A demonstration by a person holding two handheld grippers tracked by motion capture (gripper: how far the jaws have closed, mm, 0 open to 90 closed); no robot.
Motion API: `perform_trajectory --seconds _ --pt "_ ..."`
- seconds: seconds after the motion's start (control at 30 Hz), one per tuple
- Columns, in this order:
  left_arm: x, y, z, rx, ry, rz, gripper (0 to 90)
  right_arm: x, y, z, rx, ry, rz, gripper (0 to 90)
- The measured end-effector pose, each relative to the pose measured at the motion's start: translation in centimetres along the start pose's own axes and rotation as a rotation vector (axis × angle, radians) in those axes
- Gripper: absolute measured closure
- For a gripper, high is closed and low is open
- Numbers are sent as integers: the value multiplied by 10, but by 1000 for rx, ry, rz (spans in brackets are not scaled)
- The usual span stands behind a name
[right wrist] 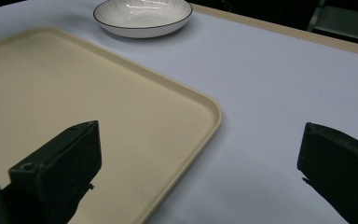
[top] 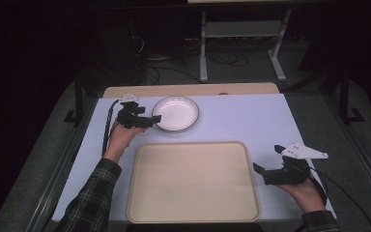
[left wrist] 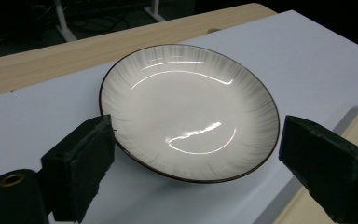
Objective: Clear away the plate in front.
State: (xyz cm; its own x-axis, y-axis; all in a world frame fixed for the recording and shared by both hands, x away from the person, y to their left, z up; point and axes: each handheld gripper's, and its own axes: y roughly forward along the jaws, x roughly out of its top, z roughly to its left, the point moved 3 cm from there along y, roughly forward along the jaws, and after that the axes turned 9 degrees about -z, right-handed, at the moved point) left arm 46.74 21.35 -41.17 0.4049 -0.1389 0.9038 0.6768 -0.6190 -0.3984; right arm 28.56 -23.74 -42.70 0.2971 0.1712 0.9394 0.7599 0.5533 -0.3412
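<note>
my left claw (left wrist: 191, 163) sits spread around the plate's (left wrist: 189, 109) near rim; my right claw (right wrist: 200, 172) hangs spread beside the tray (right wrist: 121, 102).

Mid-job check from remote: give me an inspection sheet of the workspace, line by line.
Surface: white table cover, wooden edge at the far side.
Job's things: white bowl, empty, beyond the beige tray, also empty.
Clutter: nothing seen.
Grippers: left hand-held gripper open at the bowl's near-left rim; right hand-held gripper open beside the tray's right edge.
Cables: one trails from each gripper.
Surroundings: dark floor, metal stand legs, loose wires.
</note>
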Motion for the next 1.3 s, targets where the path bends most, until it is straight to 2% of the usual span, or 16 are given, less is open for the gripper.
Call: perform_trajectory --seconds 0.13,0.33,0.43,0.5,0.57,0.63,0.7,0.73,0.8,0.97,1.03,1.1,1.23,1.3 --pt "0 6 4 25 6 20 141 0 0 1 2 1 0 0" --pt "-1 15 11 49 -31 26 197 1 -1 0 1 -2 -3 0" --pt "-4 21 13 67 -25 47 228 0 0 0 3 -1 -1 0" --pt "-6 26 15 77 -47 54 245 1 0 0 5 -2 -2 0" --pt "-7 29 16 89 -46 68 278 1 -1 1 4 -3 -2 0" --pt "-7 31 17 92 -78 63 314 0 -1 0 4 -1 -1 0" --pt "-6 33 18 126 -56 73 347 1 -2 0 2 5 -6 0" --pt "-7 34 19 139 -58 78 355 1 -2 0 3 4 -7 0" --pt "-7 35 21 127 -102 71 401 1 -2 1 6 -1 -5 0" --pt "-11 40 26 158 -96 104 432 0 -2 0 5 2 -3 0" --pt "-13 42 29 166 -114 109 479 1 -2 0 3 -1 -4 0" --pt "-16 43 32 160 -139 106 490 1 -2 0 5 0 -3 0" --pt "-20 48 32 149 -154 121 515 0 -2 0 6 -2 -1 0" --pt "-22 50 33 141 -181 122 525 0 -2 -1 7 2 -1 0"
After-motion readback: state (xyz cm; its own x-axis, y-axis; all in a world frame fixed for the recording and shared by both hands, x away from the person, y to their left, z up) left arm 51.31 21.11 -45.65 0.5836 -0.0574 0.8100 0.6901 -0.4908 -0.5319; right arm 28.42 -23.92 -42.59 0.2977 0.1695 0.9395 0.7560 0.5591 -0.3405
